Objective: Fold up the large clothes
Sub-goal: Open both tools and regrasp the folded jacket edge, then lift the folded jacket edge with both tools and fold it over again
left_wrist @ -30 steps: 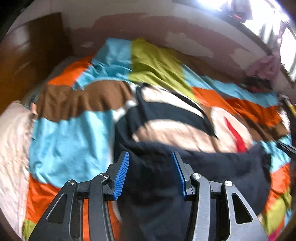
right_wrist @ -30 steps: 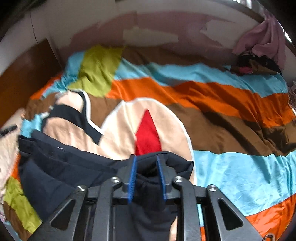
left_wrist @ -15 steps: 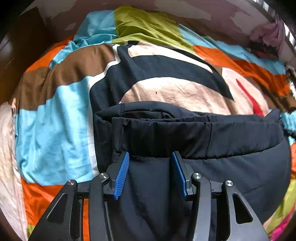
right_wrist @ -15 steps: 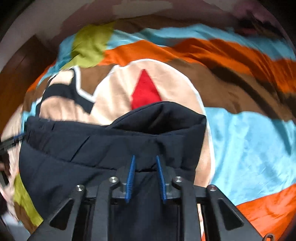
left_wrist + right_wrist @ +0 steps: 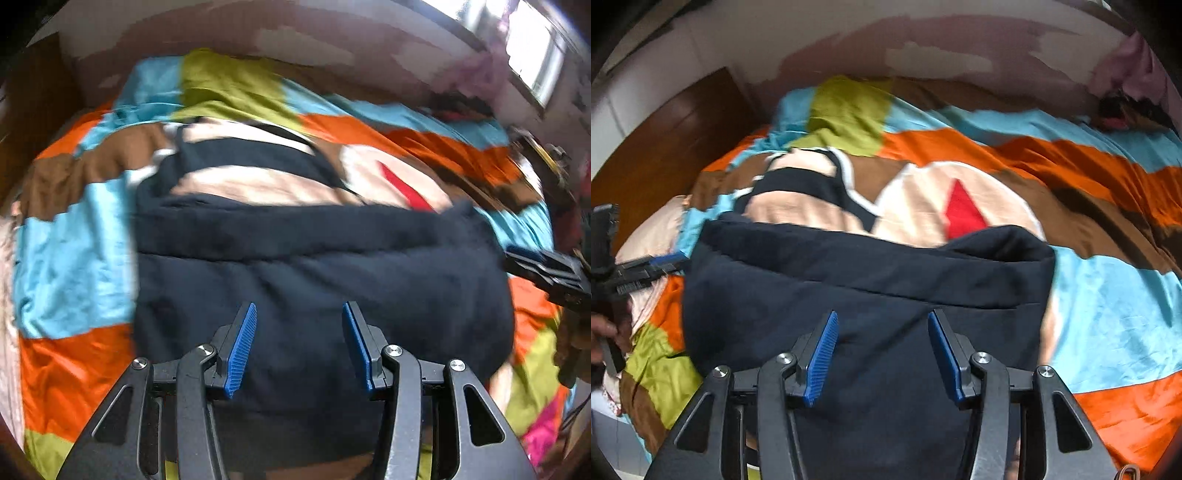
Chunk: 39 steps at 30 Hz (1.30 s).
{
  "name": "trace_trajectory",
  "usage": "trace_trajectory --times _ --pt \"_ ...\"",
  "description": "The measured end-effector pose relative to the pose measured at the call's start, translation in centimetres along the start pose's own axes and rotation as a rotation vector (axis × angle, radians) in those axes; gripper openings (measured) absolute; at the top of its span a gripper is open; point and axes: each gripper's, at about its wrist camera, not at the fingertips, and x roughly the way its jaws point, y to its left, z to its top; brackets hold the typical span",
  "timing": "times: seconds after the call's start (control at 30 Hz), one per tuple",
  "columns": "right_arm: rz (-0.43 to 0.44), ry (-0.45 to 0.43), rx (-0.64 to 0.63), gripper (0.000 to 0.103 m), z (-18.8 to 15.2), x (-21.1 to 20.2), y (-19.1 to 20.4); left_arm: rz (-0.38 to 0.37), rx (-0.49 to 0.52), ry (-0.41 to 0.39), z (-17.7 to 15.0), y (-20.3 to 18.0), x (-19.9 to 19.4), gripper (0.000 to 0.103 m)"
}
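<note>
Left wrist view, we are hovering our left gripper [image 5: 299, 343] wide open over the puffy navy jacket [image 5: 317, 266] (folded, matte), right gripper [image 5: 882, 352] likewise spread, striped satin bedspread [image 5: 1108, 295] underneath.

The folded garment [image 5: 317, 266] lies on the bedspread [image 5: 74, 258], directly ahead of and under the left gripper [image 5: 299, 343], whose fingers stand apart above it. In the right wrist view the same garment [image 5: 871, 291] spreads ahead of and beneath the right gripper [image 5: 882, 354], likewise spread wide. Past the garment's far folded edge the bedspread [image 5: 1108, 295] runs on to the wall [image 5: 849, 40]. A headboard [image 5: 665, 147] stands to the left of the right gripper, and a heap of clothes [image 5: 1126, 96] sits far ahead to its right.
</note>
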Motion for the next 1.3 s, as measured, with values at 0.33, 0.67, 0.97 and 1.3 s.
trace_trajectory --times 0.33,0.67,0.97,1.3 --pt "-0.111 0.117 -0.041 0.049 -0.7 7.2 2.1 0.058 -0.123 0.042 1.7 0.4 6.8 0.043" --pt "-0.113 0.241 0.005 0.052 -0.5 11.1 0.3 0.143 -0.046 0.093 2.2 1.1 9.9 0.045" --pt "-0.100 0.265 0.019 0.052 -0.3 11.4 0.2 0.149 -0.040 0.117 2.3 0.9 10.0 0.045" --pt "-0.095 0.179 0.050 0.057 0.0 7.1 -2.0 0.139 -0.029 0.080 1.9 1.7 7.4 0.045"
